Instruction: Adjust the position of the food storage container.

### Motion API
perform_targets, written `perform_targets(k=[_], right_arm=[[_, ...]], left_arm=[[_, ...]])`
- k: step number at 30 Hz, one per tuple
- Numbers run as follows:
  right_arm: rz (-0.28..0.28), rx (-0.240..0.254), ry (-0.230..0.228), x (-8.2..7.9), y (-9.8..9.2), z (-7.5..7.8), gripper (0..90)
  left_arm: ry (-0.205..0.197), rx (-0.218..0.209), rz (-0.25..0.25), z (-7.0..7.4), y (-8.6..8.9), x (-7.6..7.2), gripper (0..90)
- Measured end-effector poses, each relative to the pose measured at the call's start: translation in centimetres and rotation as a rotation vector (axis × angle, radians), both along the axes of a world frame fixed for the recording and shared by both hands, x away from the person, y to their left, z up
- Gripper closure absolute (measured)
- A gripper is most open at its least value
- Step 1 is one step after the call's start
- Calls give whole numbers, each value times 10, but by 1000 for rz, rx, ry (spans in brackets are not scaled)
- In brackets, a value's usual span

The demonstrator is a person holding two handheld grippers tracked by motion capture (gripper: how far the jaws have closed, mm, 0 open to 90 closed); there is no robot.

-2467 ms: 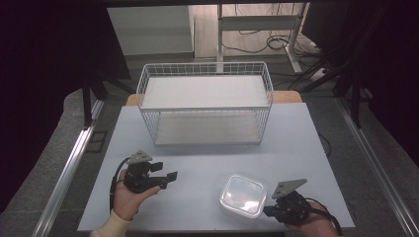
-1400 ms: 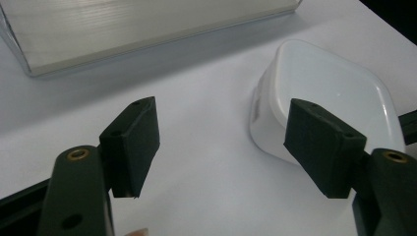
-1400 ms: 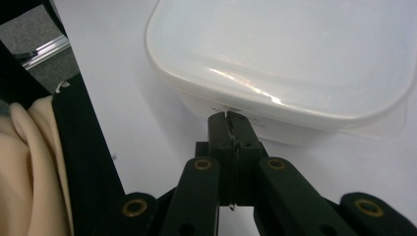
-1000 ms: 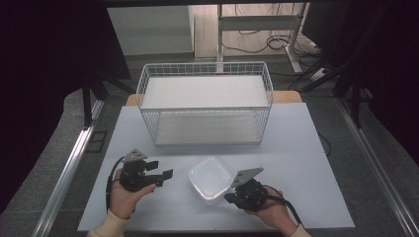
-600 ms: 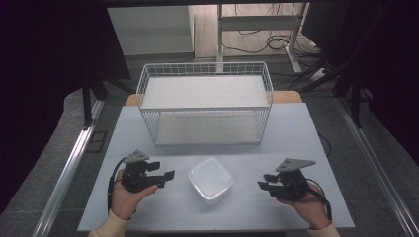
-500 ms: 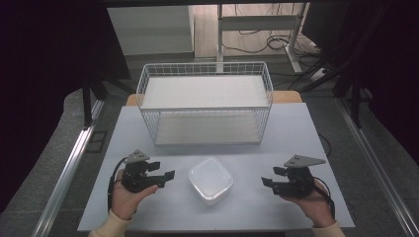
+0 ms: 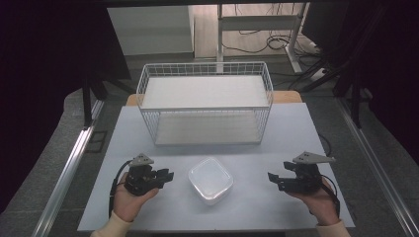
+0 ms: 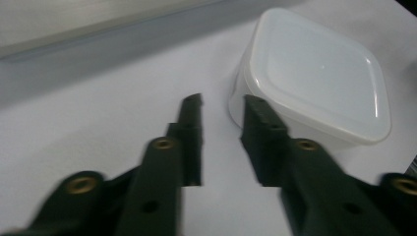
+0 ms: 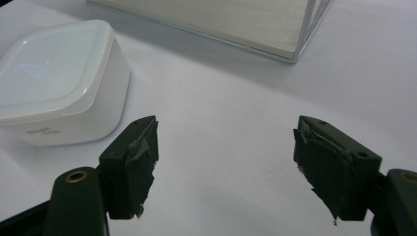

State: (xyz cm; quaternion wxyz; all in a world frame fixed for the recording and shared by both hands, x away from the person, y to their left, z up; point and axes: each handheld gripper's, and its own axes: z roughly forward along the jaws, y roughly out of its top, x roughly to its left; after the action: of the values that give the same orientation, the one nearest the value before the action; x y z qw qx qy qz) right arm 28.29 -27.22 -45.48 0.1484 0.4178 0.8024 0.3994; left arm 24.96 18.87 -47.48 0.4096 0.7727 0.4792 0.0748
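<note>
Container (image 7: 211, 179) sat alone near the front of the table (image 7: 296, 133), between our two grippers.

We had the left gripper (image 7: 165, 176) just beside its left side, jaws freshly narrowed to a small gap with nothing in it, one tip close by the container's corner. Our right gripper (image 7: 274, 179) sat well apart on the other side, jaws just spread wide and empty. Wire basket (image 7: 205, 106) stood behind, toward the back of the table.

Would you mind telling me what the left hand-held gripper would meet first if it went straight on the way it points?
Most likely the lidded white plastic container, just ahead of the left hand-held gripper; its right jaw lines up with the near corner.
</note>
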Motion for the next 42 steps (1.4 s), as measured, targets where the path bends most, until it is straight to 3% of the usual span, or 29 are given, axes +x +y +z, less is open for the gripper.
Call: perform_targets(k=[4, 6, 22, 42], right_arm=[[-5, 3, 4, 0, -3, 1, 247], [-8, 3, 4, 0, -4, 1, 247], [-23, -4, 16, 3, -9, 1, 244], [-33, -4, 7, 3, -13, 4, 244]], left_arm=[[26, 13, -16, -3, -3, 0, 874], [37, 21, -23, -6, -5, 1, 894], [92, 59, -104, -17, -41, 6, 897], [114, 74, -87, -22, -54, 32, 898]])
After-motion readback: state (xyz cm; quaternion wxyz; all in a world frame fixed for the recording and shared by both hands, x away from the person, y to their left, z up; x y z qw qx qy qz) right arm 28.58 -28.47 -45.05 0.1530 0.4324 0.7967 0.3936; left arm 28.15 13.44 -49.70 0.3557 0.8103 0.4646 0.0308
